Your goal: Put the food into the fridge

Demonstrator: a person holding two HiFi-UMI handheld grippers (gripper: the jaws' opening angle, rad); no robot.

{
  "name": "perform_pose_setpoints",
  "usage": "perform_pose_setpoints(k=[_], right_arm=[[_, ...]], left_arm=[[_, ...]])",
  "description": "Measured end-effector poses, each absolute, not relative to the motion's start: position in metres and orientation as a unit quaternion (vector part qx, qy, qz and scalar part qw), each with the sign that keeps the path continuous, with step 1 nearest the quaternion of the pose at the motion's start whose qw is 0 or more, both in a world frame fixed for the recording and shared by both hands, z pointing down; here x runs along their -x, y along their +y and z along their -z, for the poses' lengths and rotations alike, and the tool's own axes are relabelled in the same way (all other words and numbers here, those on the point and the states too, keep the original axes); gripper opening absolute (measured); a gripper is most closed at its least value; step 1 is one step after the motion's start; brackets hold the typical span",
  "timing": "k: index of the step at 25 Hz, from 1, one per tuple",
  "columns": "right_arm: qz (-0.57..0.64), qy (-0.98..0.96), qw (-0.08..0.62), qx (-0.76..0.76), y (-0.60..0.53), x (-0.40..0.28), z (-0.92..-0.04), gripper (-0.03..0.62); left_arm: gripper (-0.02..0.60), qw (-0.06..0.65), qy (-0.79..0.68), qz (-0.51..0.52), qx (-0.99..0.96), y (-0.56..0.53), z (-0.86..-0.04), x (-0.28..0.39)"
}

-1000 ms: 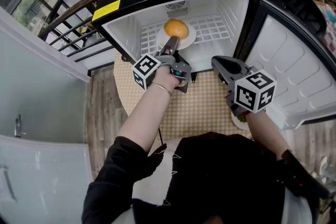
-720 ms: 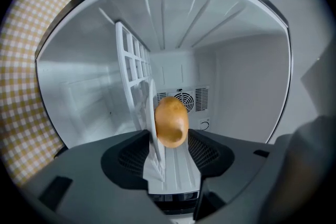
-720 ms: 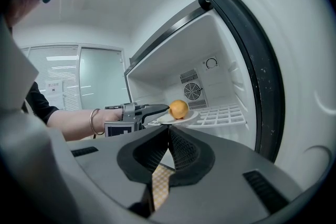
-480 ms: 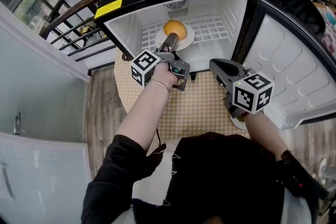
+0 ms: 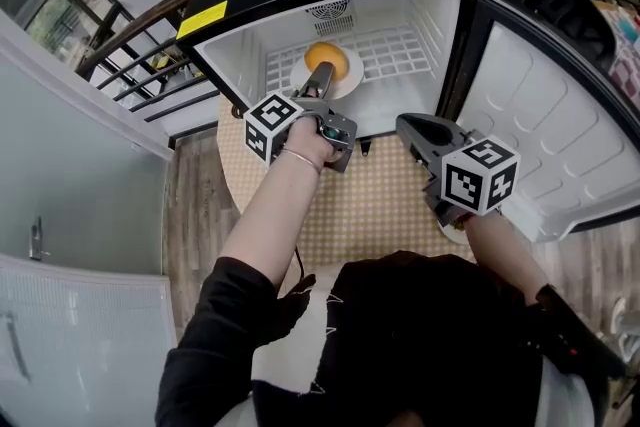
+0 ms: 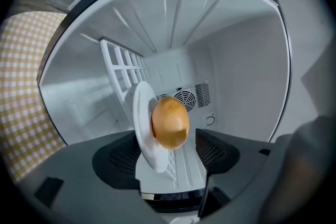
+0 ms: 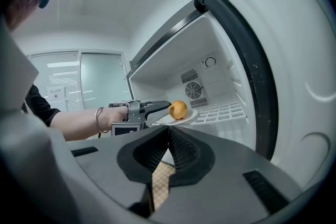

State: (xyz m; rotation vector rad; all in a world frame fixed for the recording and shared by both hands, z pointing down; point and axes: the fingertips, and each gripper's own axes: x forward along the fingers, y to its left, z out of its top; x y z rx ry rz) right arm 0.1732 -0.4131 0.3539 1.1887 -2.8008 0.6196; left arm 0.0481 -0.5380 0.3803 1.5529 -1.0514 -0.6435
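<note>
A round orange-brown piece of food [image 5: 325,57] lies on a white plate [image 5: 347,75] that rests on the wire shelf of the open fridge [image 5: 240,45]. My left gripper [image 5: 322,72] reaches into the fridge. Its jaws are opening on either side of the plate's near rim [image 6: 142,123], and the pads do not press on it. The food [image 6: 170,122] sits just beyond the left gripper [image 6: 167,152]. My right gripper [image 5: 412,125] hangs in front of the fridge, shut and empty [image 7: 168,136]. From there I see the food [image 7: 178,109] and the left gripper [image 7: 160,106].
The fridge door [image 5: 560,135] stands open to the right. A yellow checked tabletop [image 5: 380,205] lies below the fridge front, with another white dish [image 5: 455,235] by my right hand. A fan vent [image 6: 185,98] is in the back wall. Railings [image 5: 130,65] run at the left.
The left gripper, the plate and the food have shifted slightly left and deeper onto the shelf. The right gripper has drifted a little left.
</note>
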Motion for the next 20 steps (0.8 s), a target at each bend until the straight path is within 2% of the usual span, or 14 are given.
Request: perform_pose_setpoints(k=[20], right_arm=[[-0.213,-0.900,0.019,-0.379,-0.409,-0.175,-0.359,0.017]], left_arm=[[0.328,0.552,-0.456,0.274,-0.642,-0.535,-0.390,-0.037]])
